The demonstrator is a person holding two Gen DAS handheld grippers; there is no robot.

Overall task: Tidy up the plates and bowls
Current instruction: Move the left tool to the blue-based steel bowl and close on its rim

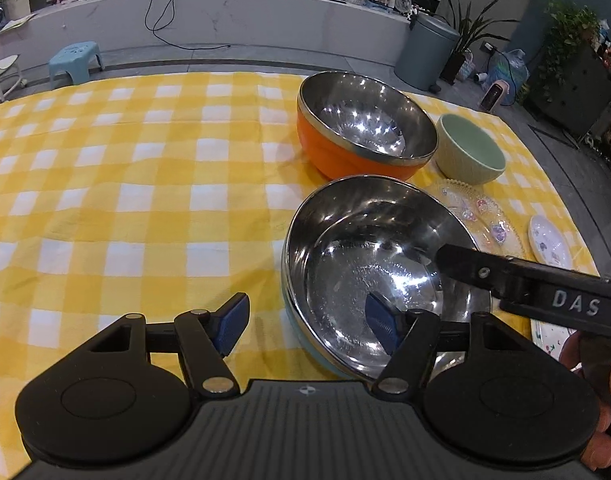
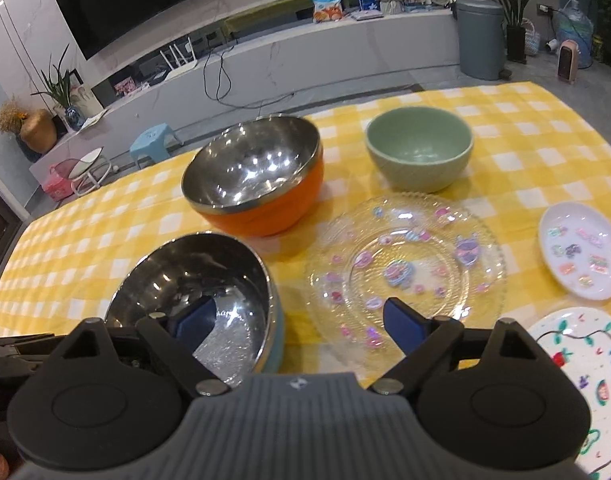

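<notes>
A steel bowl with a pale blue outside (image 1: 345, 240) (image 2: 177, 276) sits near the front of the yellow checked cloth. My left gripper (image 1: 307, 324) is open and straddles the bowl's left rim: one blue pad is inside, the other is outside and clear of the wall. My right gripper (image 2: 299, 324) is open astride the right rim, with one pad inside and the other over the glass plate (image 2: 405, 268). Behind stand an orange steel bowl (image 1: 361, 136) (image 2: 257, 184) and a green bowl (image 1: 469, 152) (image 2: 419, 152).
A small white plate (image 2: 581, 252) and a white plate with fruit drawings (image 2: 585, 380) lie at the right, near the table's edge. The checked cloth (image 1: 145, 200) stretches bare to the left. Beyond the far edge are a blue stool (image 1: 75, 58) and a grey bin (image 1: 423, 54).
</notes>
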